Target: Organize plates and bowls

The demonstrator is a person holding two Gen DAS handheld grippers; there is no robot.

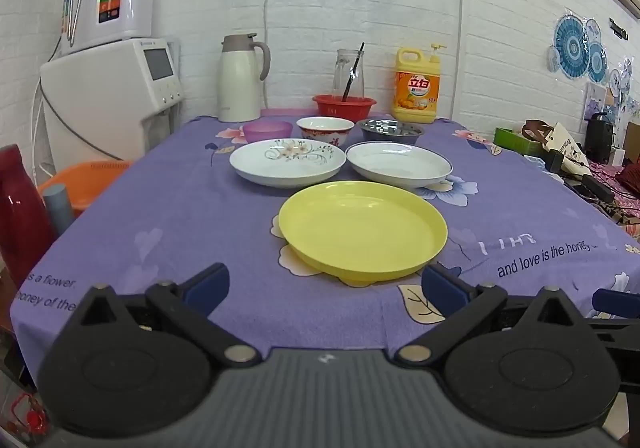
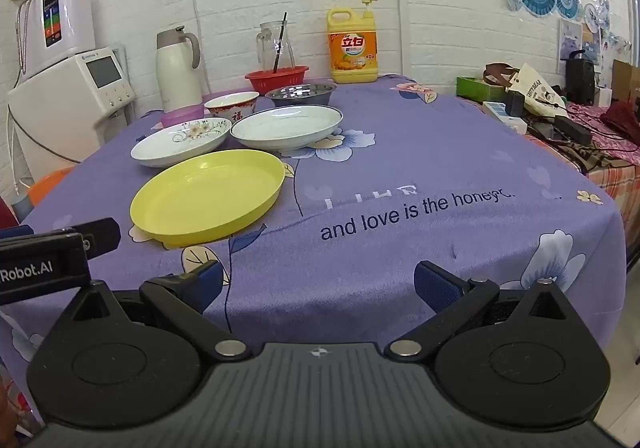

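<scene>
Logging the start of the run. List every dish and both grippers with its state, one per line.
yellow plate: upright, empty, nearest.
floral plate: upright, empty, unstacked.
blue-rimmed plate: upright, empty.
purple bowl: upright, contents hidden.
red-patterned bowl: upright, unstacked.
steel bowl: upright, unstacked.
red basket: upright, dark utensil leaning in it.
left gripper: jaws open, empty.
right gripper: jaws open, empty.

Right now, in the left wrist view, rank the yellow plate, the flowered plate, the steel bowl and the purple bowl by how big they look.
1. Yellow plate, though it is also nearest the camera.
2. Flowered plate.
3. Steel bowl.
4. Purple bowl, close to the steel bowl in look, so that order is unsure.
</scene>
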